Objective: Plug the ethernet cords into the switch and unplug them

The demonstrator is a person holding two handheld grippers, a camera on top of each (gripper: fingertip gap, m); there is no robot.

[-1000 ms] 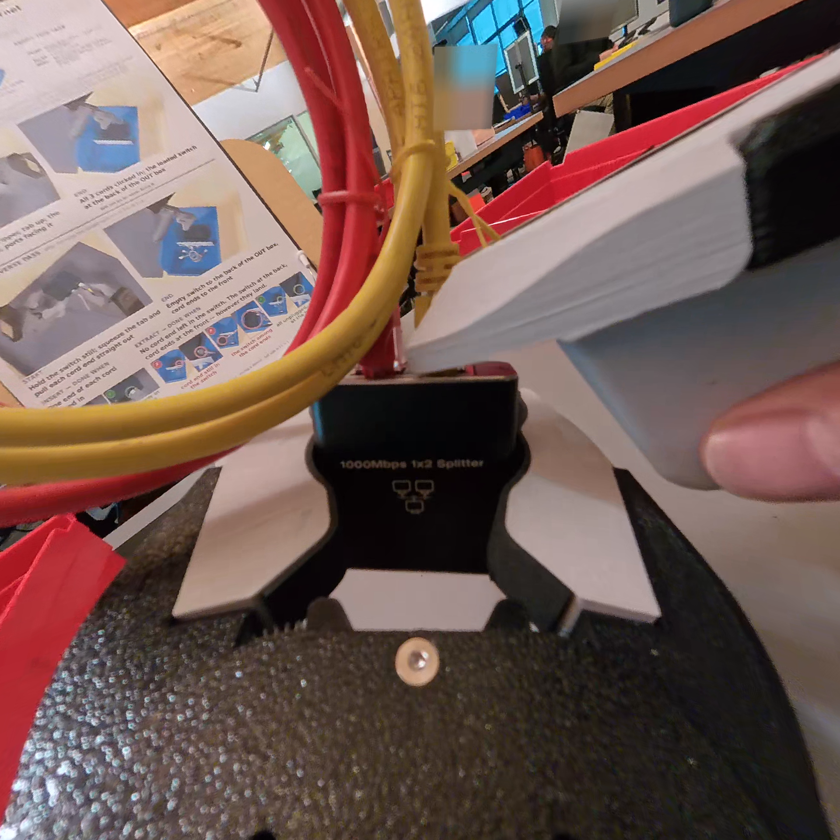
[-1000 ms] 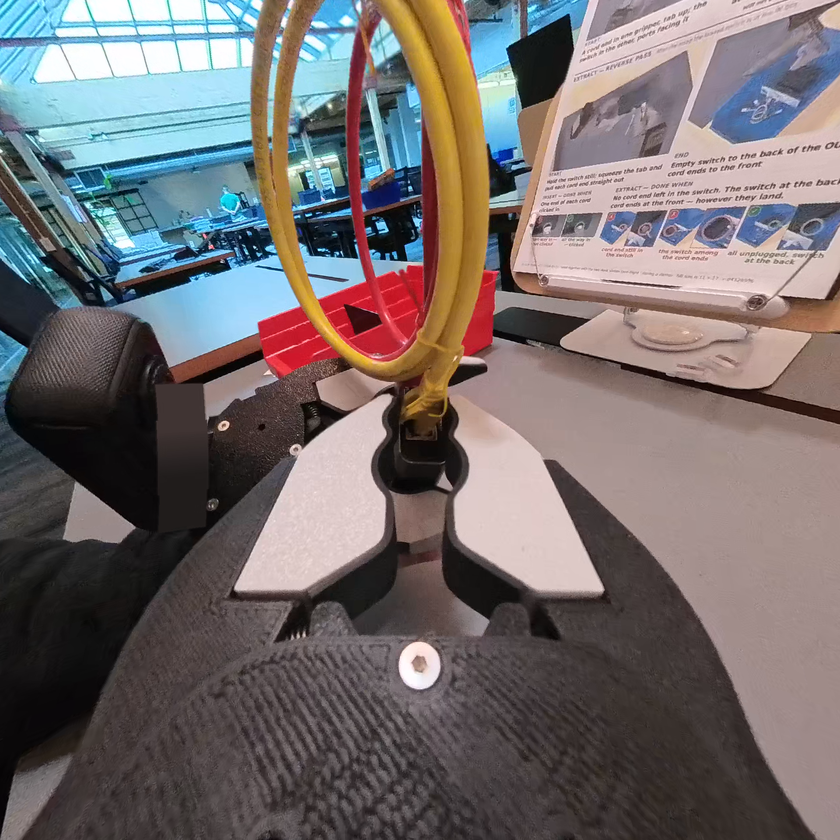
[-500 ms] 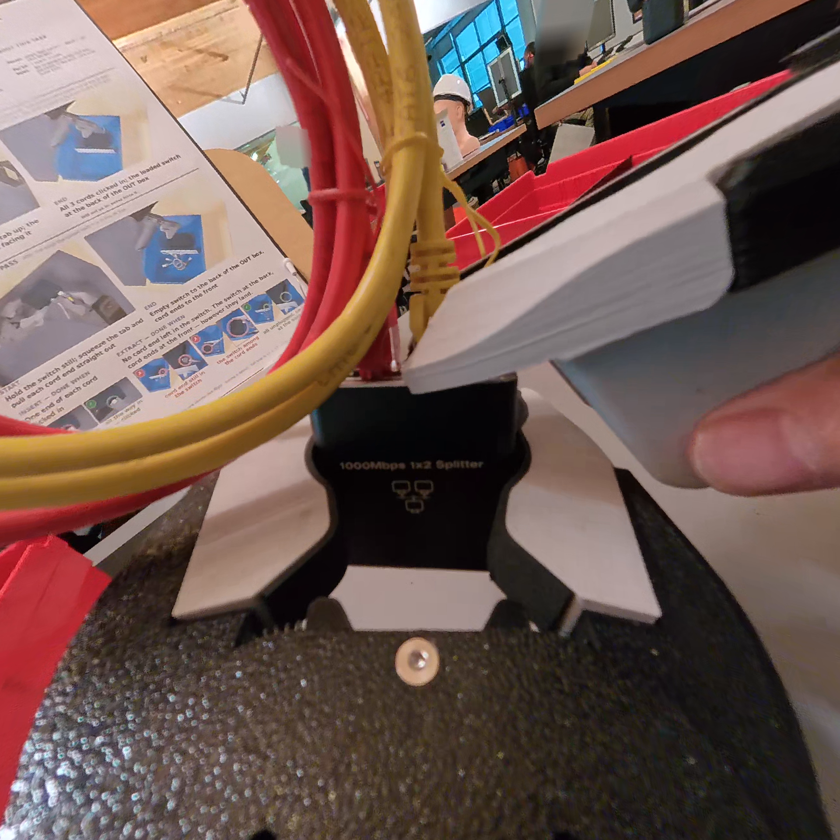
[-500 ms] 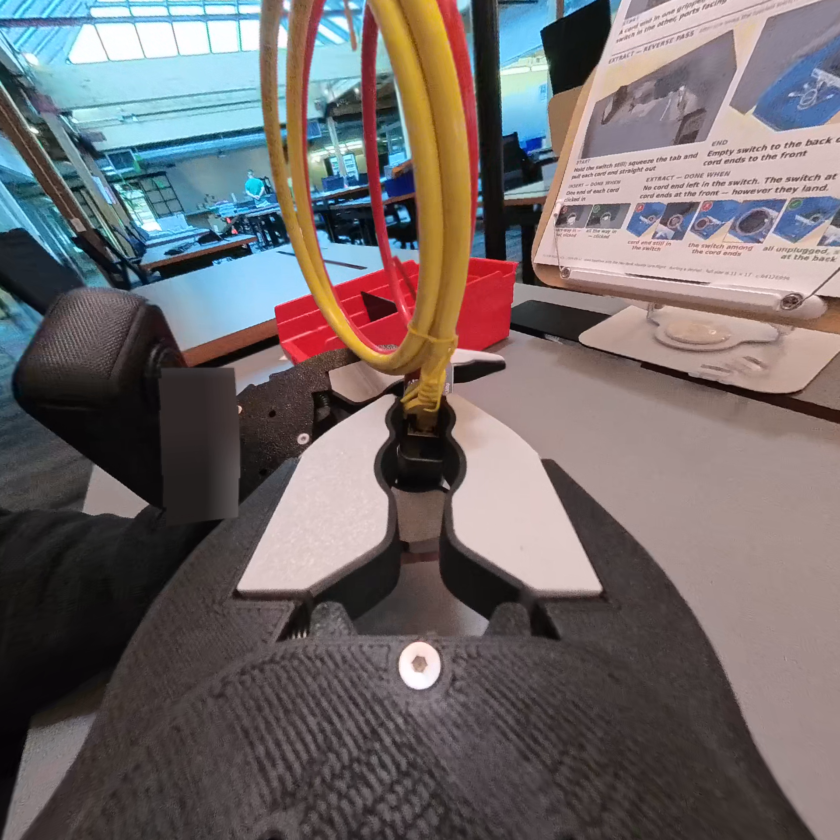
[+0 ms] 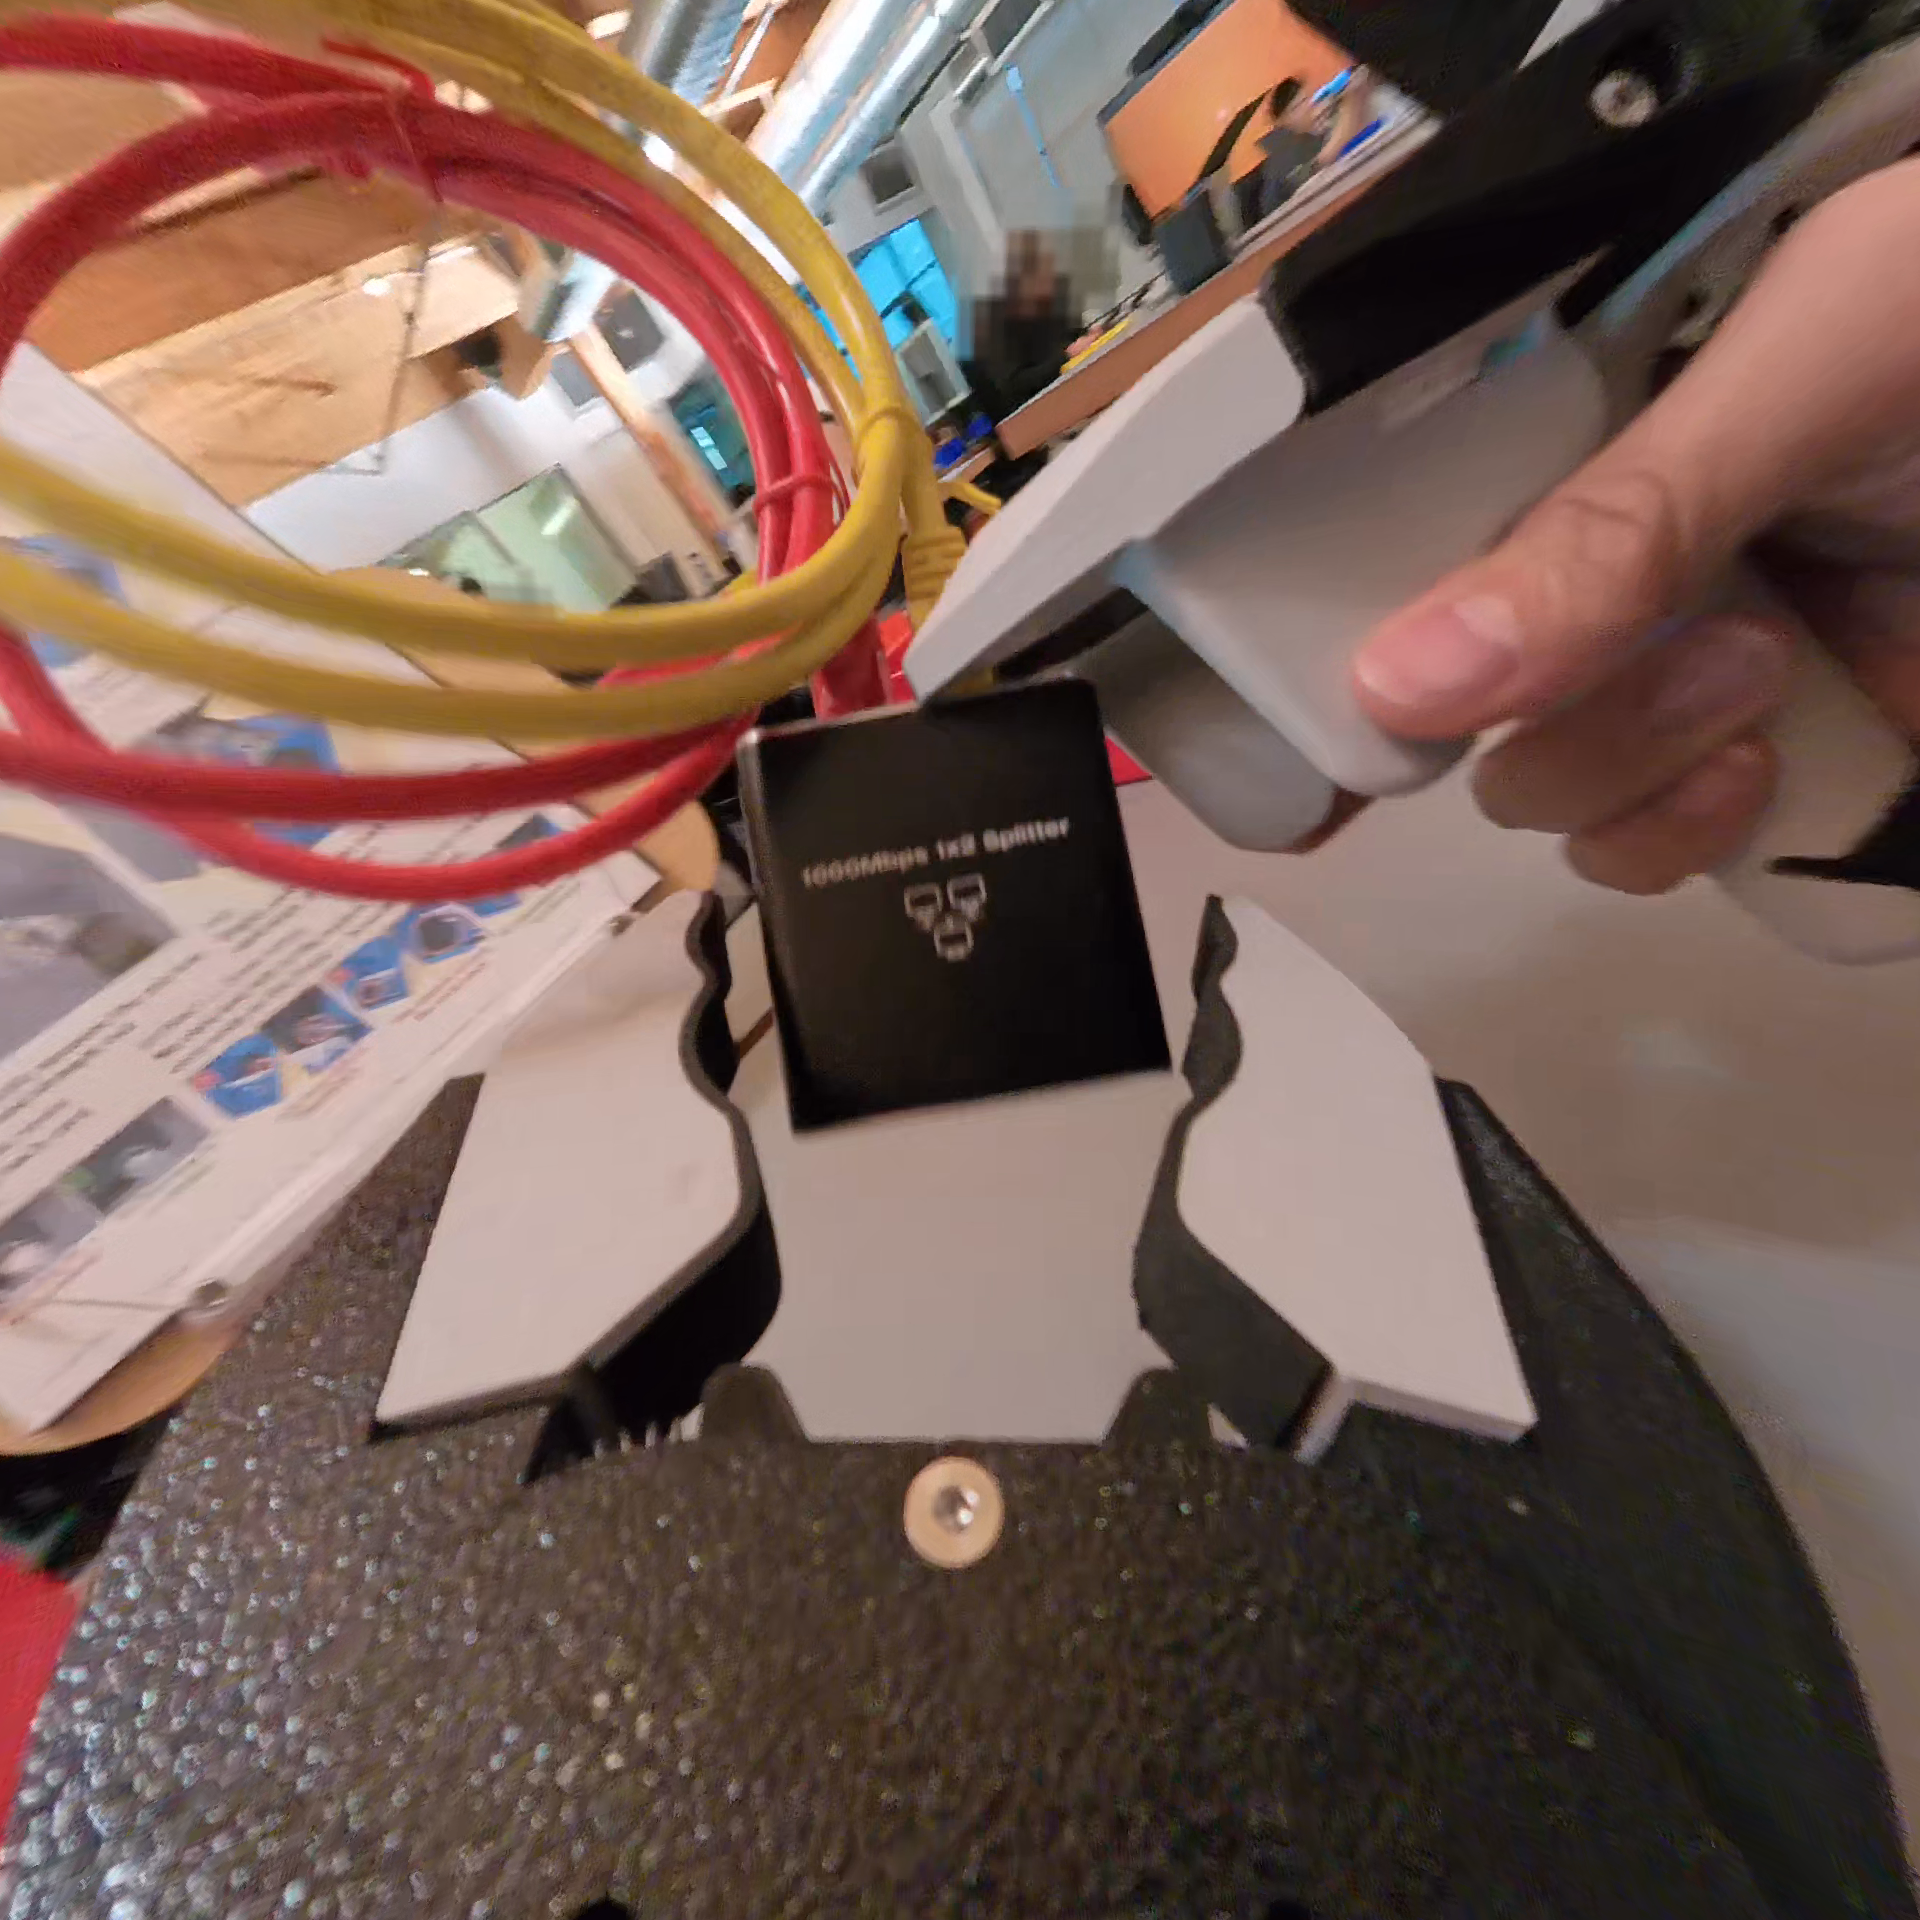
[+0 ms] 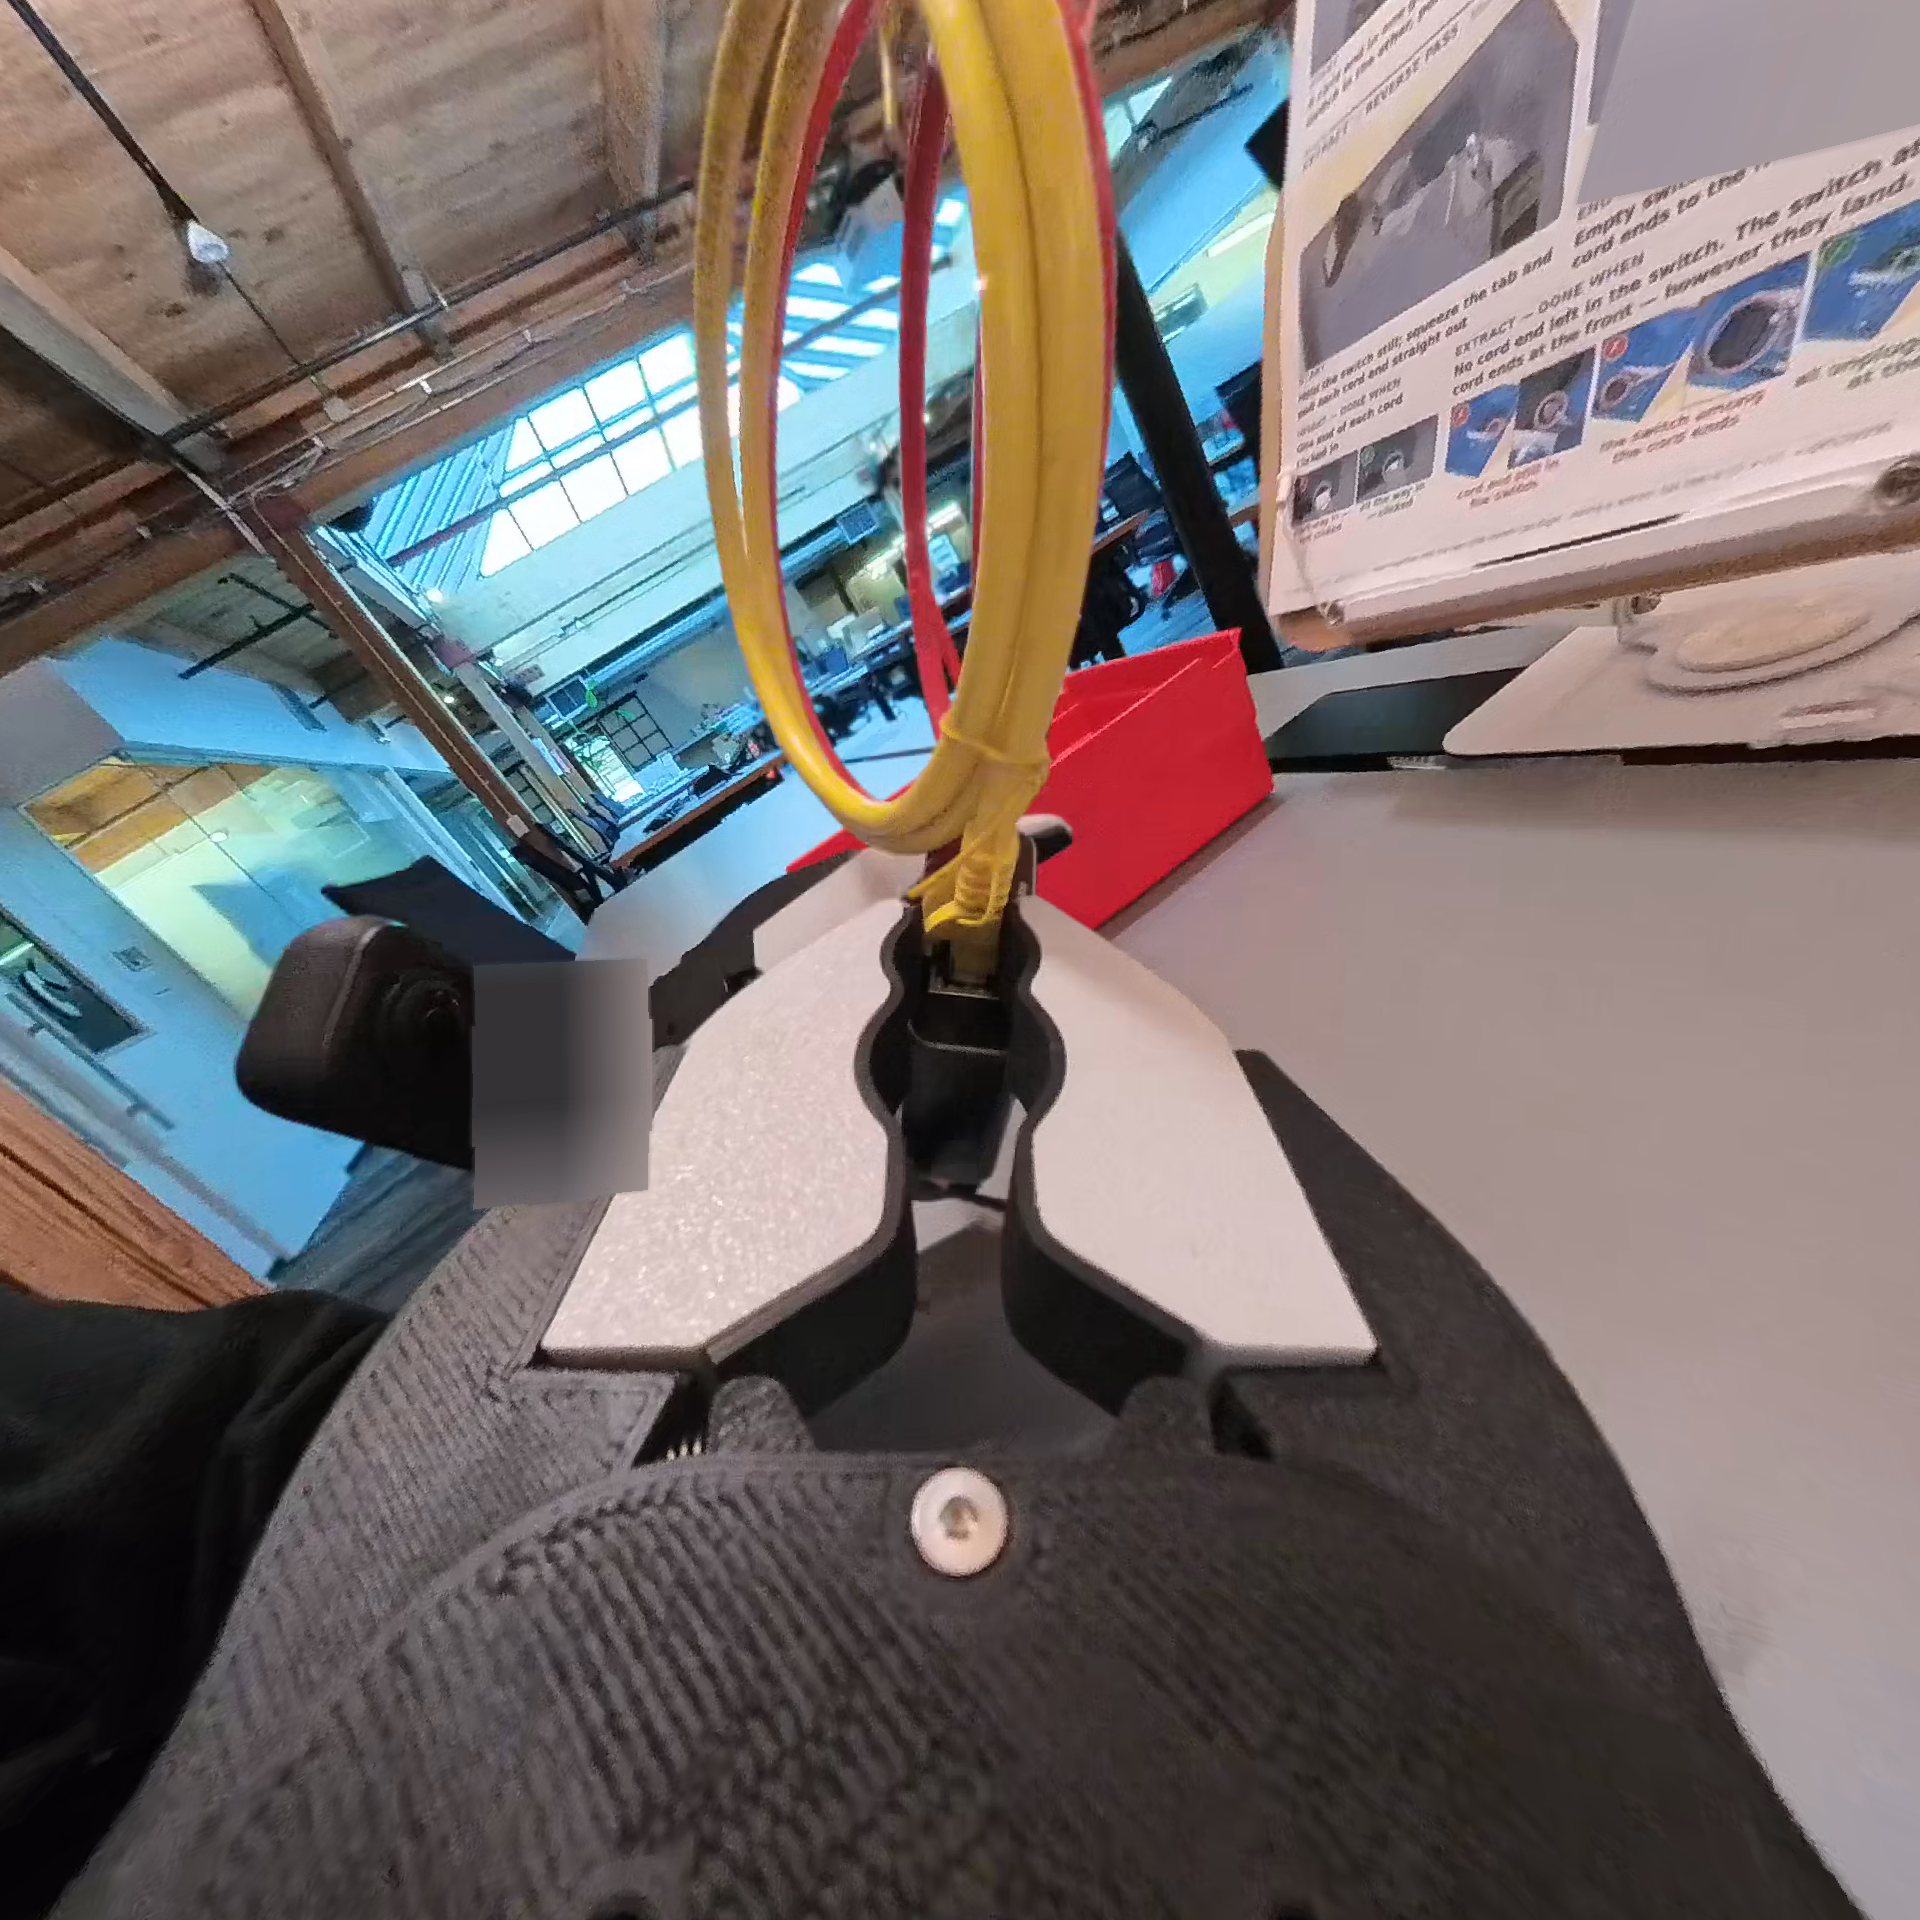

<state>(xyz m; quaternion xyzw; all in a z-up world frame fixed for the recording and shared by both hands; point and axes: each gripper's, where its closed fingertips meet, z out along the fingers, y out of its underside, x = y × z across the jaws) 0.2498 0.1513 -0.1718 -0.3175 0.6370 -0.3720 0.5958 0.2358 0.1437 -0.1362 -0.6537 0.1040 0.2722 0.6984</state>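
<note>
The black switch [image 5: 956, 914] hangs tilted between the wide-open fingers of my left gripper [image 5: 961, 920], and neither finger touches it. A red cord [image 5: 499, 197] and a yellow cord [image 5: 582, 634] loop up from its far end. My right gripper [image 5: 1195, 540], held by a hand, comes in from the upper right and pinches at the switch's top edge. In the right wrist view my right gripper [image 6: 971, 925] is shut on the yellow cord's plug [image 6: 977, 899], with the switch [image 6: 956, 1070] showing dark in the gap between the fingers. The yellow loop [image 6: 1029, 416] rises above it.
An instruction sheet on a stand [image 5: 208, 1018] is close on the left, and it also shows in the right wrist view [image 6: 1579, 343] at upper right. A red bin [image 6: 1153, 769] stands on the grey table [image 6: 1558, 1039] behind the cords. The person's dark sleeve [image 6: 135, 1507] is at lower left.
My left gripper has opened and let go of the switch, which now hangs tilted from my right gripper. The right gripper has kept its grip and both views have tipped upward.
</note>
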